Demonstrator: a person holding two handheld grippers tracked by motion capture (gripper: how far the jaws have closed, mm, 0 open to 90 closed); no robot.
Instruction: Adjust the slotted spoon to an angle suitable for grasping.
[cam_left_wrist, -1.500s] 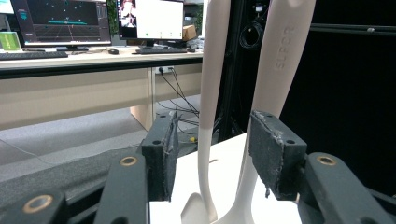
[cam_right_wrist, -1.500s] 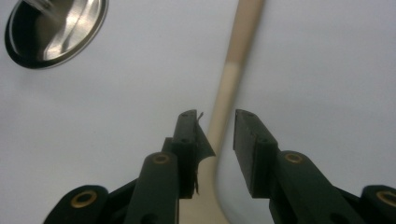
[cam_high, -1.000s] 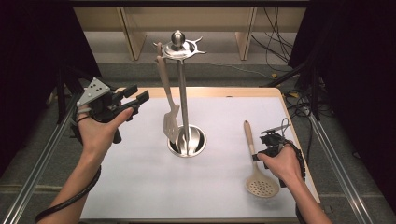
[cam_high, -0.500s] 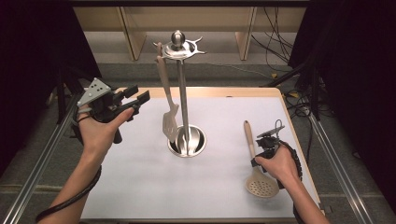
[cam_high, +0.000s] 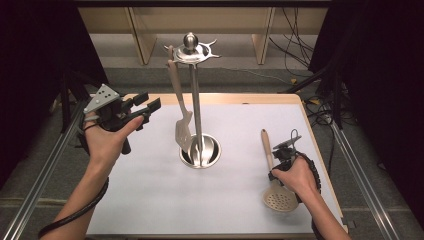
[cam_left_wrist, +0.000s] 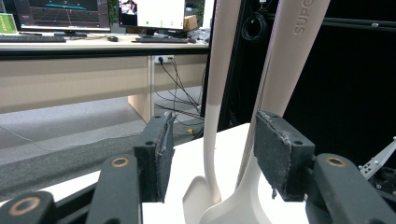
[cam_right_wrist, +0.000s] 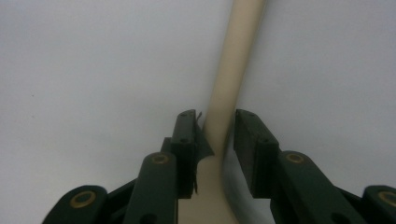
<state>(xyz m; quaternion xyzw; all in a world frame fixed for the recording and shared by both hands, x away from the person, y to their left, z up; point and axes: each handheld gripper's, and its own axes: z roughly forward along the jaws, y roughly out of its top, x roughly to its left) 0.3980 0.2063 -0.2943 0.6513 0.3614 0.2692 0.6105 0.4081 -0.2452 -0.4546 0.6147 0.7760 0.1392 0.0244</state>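
Skimmer (cam_high: 275, 177): lies lower right of the high view, on the white table (cam_high: 150, 200).
Right gripper (cam_right_wrist: 215, 140): jaws straddle its handle, just closing; contact seemingly partial.
Left gripper (cam_left_wrist: 210, 158): jaws apart, holding nothing.

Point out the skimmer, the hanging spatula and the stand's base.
Skimmer (cam_high: 281, 200), high view, on its perforated head.
Spatula (cam_high: 183, 131), high view, on its slotted blade.
Stand's base (cam_high: 215, 148), high view, on its rim.
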